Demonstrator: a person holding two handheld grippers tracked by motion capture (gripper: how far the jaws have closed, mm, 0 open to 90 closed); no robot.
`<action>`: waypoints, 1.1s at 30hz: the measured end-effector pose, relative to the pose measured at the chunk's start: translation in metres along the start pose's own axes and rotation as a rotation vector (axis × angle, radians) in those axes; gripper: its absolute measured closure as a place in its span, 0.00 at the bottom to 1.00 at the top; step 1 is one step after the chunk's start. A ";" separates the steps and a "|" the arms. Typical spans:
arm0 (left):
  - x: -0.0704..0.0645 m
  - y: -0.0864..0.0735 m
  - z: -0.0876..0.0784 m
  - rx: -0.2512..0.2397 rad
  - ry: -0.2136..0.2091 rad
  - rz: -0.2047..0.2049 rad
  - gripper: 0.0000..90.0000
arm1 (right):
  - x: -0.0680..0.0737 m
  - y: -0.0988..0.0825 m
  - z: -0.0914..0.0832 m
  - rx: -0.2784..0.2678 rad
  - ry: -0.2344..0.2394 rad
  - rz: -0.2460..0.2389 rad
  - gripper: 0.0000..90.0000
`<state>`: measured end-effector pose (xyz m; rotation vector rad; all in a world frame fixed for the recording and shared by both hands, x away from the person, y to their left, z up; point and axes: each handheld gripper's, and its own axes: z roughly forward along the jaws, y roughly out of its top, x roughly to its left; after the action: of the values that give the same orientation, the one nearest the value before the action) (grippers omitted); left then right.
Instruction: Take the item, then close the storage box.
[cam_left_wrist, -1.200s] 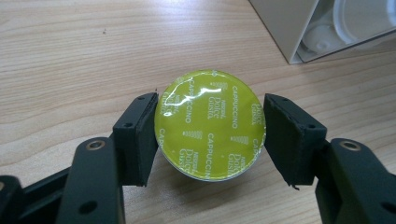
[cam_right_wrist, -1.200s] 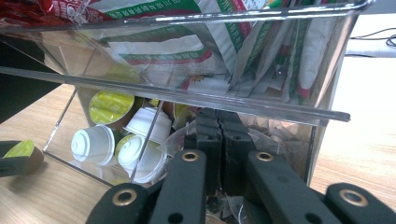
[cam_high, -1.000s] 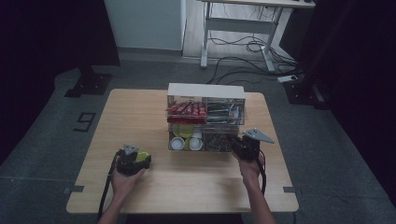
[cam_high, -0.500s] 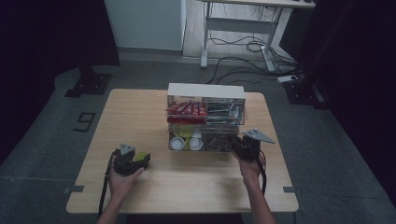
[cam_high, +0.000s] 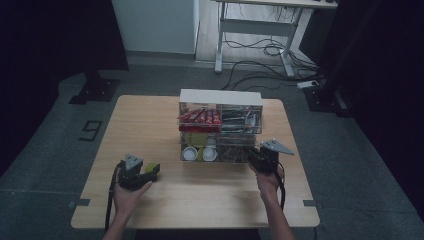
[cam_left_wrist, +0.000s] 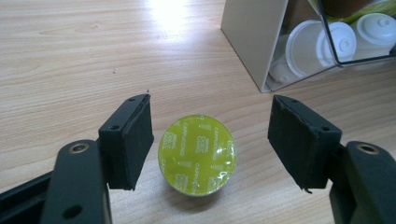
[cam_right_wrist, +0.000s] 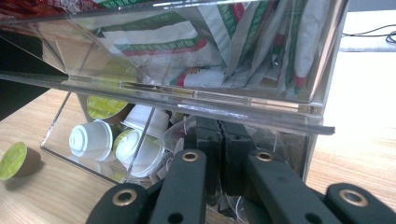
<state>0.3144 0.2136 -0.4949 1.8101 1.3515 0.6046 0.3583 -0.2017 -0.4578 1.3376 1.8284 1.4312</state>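
Note:
A lime-green foil-lidded capsule (cam_left_wrist: 197, 155) rests on the wooden table (cam_left_wrist: 70, 56), lid facing up. My left gripper (cam_left_wrist: 212, 108) is open, one jaw on either side of the capsule and neither touching it. From the high view, the left gripper (cam_high: 156, 170) and the capsule (cam_high: 149, 167) are at the front left. My right gripper (cam_right_wrist: 219, 128) is shut, its jaws pushed into the lower right compartment of the clear organiser (cam_right_wrist: 187, 100) among wrapped tea bags (cam_right_wrist: 180, 135). Whether something thin is pinched I cannot tell. In the high view, the right gripper (cam_high: 255, 156) sits at the organiser's front right corner.
The organiser (cam_high: 220, 96) stands mid-table with a white top. It holds red sachets (cam_high: 200, 118) upper left, paper packets (cam_high: 240, 120) upper right and white capsules (cam_high: 197, 153) lower left. Bare tabletop (cam_high: 200, 200) stretches along the front edge.
My left gripper has drawn back a little to the left and lifted slightly, while the green capsule stays on the table. The right gripper has not moved.

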 end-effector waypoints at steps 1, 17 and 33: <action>0.000 0.000 0.000 0.000 0.000 0.000 0.35 | 0.000 0.000 0.000 0.001 0.000 0.001 0.97; 0.004 -0.018 -0.011 -0.026 -0.010 -0.032 0.35 | -0.001 -0.011 -0.002 -0.005 -0.003 0.015 0.98; 0.003 -0.034 -0.013 -0.022 -0.013 -0.053 0.35 | -0.001 -0.026 -0.003 0.014 -0.001 0.010 0.99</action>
<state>0.2858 0.2246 -0.5150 1.7523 1.3752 0.5767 0.3460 -0.2036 -0.4806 1.3556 1.8366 1.4248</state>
